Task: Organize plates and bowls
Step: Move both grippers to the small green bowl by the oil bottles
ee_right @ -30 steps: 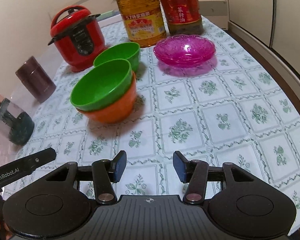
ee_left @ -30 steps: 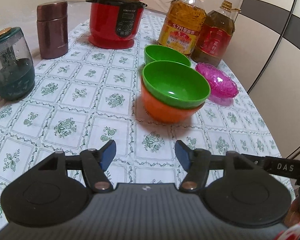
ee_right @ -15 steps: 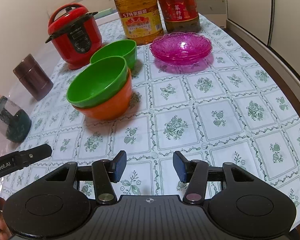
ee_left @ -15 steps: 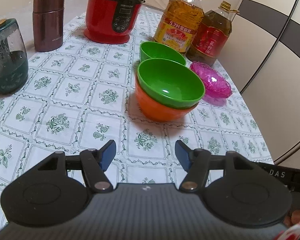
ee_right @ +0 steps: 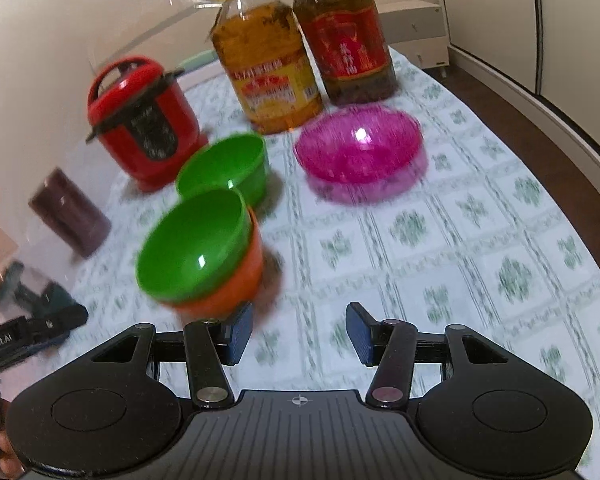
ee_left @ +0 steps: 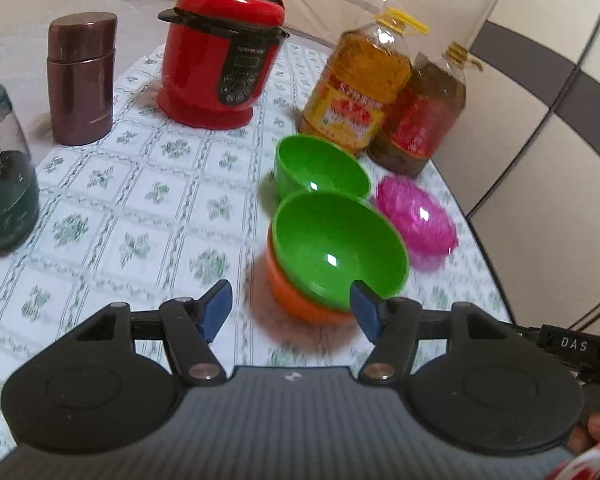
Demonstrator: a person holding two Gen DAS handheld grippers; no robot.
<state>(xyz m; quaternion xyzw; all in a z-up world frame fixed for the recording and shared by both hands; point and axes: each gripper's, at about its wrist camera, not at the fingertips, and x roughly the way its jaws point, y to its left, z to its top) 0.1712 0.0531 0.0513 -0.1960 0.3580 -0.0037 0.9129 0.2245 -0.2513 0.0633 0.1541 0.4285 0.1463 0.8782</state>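
Nesting the loose green bowl (ee_left: 320, 168), at twelve o'clock of the stack (ee_left: 336, 248), needs a rim grasp; both grippers' fingers (ee_left: 216, 306) (ee_right: 360, 330) are released, empty.

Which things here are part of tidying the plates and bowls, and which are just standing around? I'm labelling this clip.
Part of the job:
green bowl nested in orange bowl
second green bowl
pink dish

Just standing around:
red cooker
two oil bottles
brown flask
green jar
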